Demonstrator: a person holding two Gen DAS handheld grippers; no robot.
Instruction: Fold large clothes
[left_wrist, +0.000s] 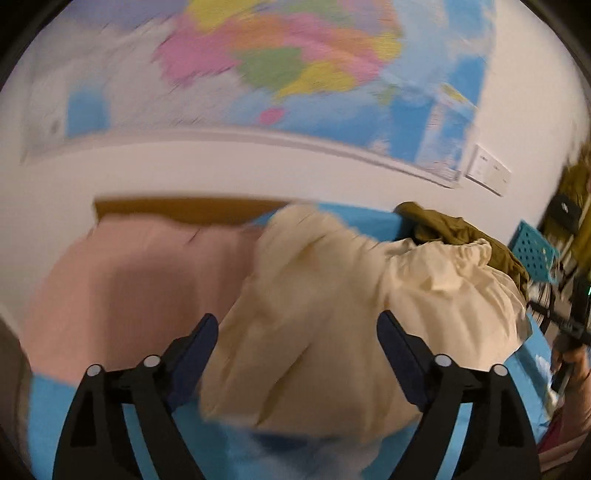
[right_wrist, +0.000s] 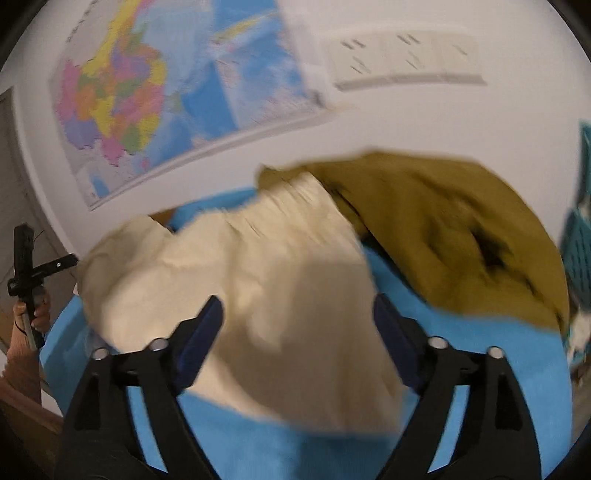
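Both your grippers hang over a crumpled cream garment (left_wrist: 325, 295) heaped on the blue-covered counter (right_wrist: 480, 354) below the wall map (right_wrist: 155, 96). The left gripper (left_wrist: 297, 343) and right gripper (right_wrist: 298, 325) have jaws spread wide, pinching nothing; the cloth lies under them, not between the pads. On the side of the cream heap away from the map sits an olive garment (right_wrist: 443, 229); on the other side, a pink one (left_wrist: 129, 280). The cream cloth looks light, soft and limp, likely to sag and bunch. Judge the gathered hem (left_wrist: 465, 254), just beside the olive garment, the surest hold.
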